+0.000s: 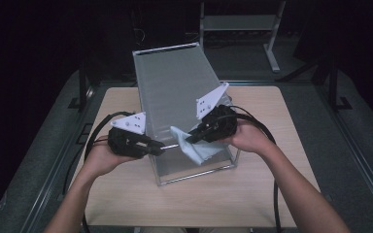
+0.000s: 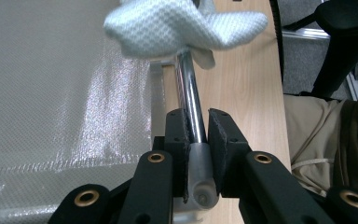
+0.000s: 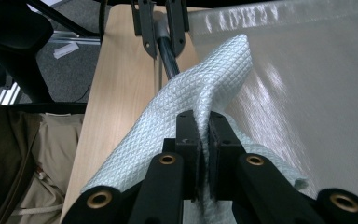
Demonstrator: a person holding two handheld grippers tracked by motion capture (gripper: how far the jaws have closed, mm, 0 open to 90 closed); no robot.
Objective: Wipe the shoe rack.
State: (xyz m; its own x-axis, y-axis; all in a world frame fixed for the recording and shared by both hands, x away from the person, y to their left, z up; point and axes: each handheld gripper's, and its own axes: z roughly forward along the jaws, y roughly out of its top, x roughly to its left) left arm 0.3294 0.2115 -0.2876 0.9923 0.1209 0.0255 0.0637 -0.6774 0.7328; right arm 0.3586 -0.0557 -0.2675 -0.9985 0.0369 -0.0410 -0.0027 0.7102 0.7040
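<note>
A metal rack with a grey mesh panel (image 1: 175,87) stands tilted on the wooden table (image 1: 126,194). A light blue quilted cloth (image 1: 199,148) hangs over the rack's front chrome bar (image 1: 170,145). My left gripper (image 1: 160,149) is at the bar's left end. In the left gripper view its jaws (image 2: 198,126) close on the bar (image 2: 189,93) at its grey end cap, with the cloth (image 2: 182,25) farther along. My right gripper (image 1: 190,137) is shut on the cloth (image 3: 205,84); a fold stands pinched between its pads (image 3: 204,123). The left gripper (image 3: 161,23) shows beyond, on the bar (image 3: 168,60).
The mesh panel (image 2: 51,93) slopes up and away behind the bar. Bare table lies in front of the rack and on both sides. Black cables trail from both grippers across the table. A metal frame stand (image 1: 272,48) is on the floor beyond.
</note>
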